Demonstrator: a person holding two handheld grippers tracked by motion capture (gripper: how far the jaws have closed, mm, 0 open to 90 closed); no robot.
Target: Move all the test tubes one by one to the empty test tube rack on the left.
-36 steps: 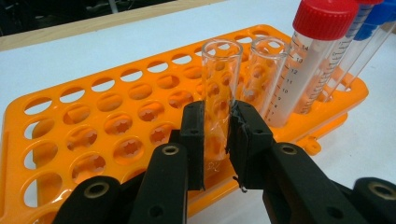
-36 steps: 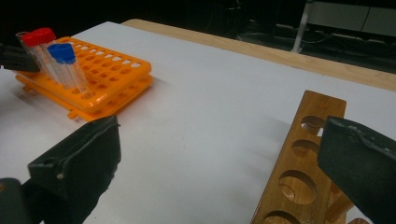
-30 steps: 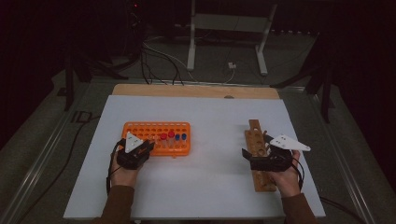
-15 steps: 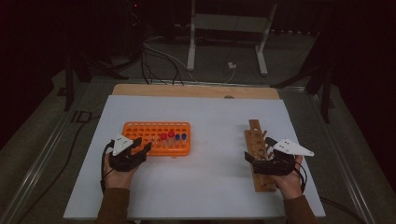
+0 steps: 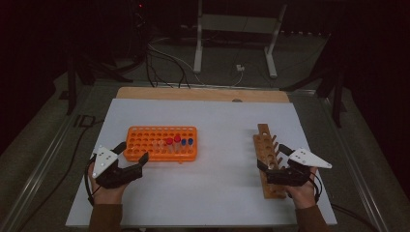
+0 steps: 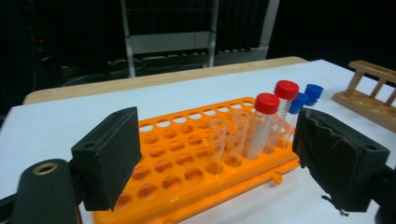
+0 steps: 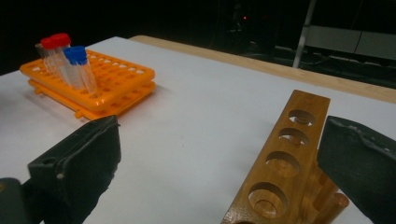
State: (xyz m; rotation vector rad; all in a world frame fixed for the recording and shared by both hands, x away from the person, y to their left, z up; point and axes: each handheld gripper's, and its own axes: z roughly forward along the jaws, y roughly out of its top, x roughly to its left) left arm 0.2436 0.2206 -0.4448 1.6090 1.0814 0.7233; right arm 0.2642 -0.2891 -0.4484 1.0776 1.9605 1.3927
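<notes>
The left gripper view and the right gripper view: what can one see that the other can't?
The left gripper view alone shows two clear tubes without caps standing in the rack, and the left gripper with its jaws apart and nothing between them; they have just been opening. The right gripper view alone looks down into the round holes of the wooden rack, from the right gripper, jaws open. Both show the orange rack, the red-capped tubes, the blue-capped tubes and the white table.

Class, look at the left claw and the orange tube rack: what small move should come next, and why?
Probably ease the left claw forward around a red-capped tube. Its jaws have just been opening, nothing lies between them, and the orange rack stands just ahead.
</notes>
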